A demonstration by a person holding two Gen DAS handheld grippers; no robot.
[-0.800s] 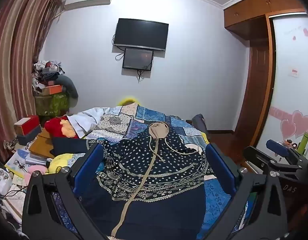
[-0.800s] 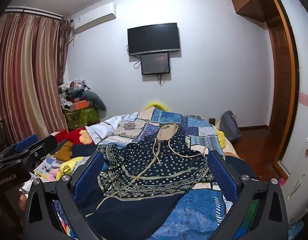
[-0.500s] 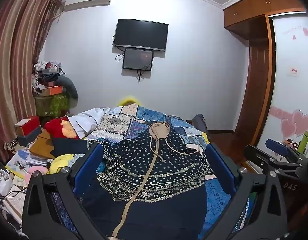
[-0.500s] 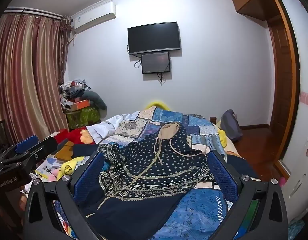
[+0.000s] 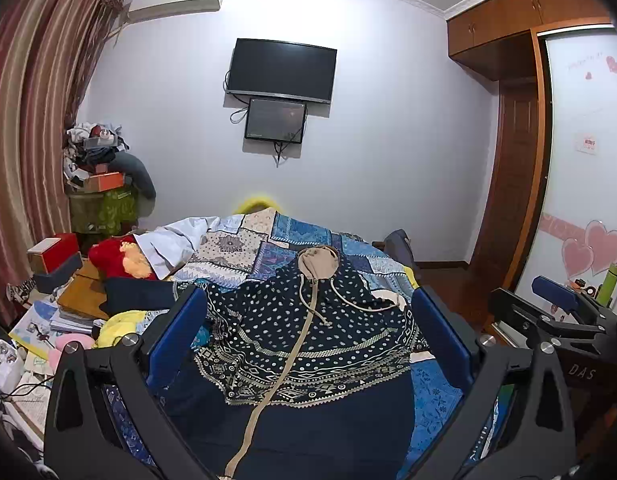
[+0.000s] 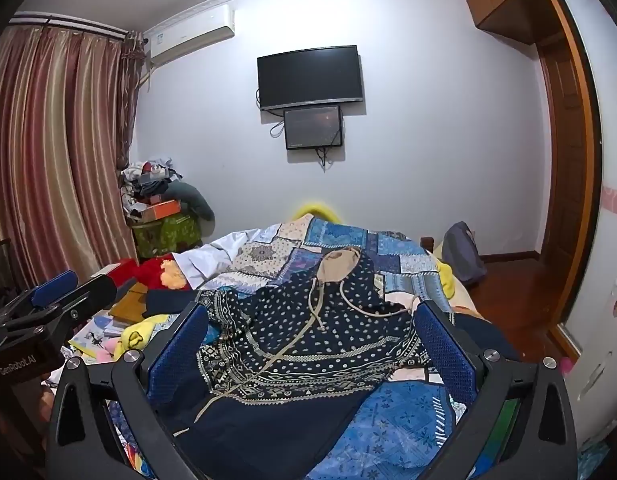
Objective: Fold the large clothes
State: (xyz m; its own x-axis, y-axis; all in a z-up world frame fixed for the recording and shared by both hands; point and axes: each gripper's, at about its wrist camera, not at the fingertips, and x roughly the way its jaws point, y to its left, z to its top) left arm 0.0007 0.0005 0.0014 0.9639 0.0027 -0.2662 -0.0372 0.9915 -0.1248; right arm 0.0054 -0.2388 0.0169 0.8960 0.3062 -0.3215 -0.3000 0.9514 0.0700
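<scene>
Across the patchwork-quilted bed (image 5: 292, 236) nothing has shifted: navy dotted hooded garment (image 5: 308, 332) lies unfolded, both hand-held grippers (image 5: 308, 344) (image 6: 312, 348) spread, empty.

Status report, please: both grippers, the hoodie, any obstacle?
Left gripper open, empty. Right gripper open, empty. Dotted hoodie flat on quilt, unfolded. Nothing on it.

Right tongs (image 6: 308, 344) wide open, nothing between the pads, above the hoodie (image 6: 308, 340). Hoodie lies spread on the bed (image 6: 404, 420), hood (image 6: 338, 266) at far end. Left tongs (image 6: 48, 300) at left edge, off the bed.
</scene>
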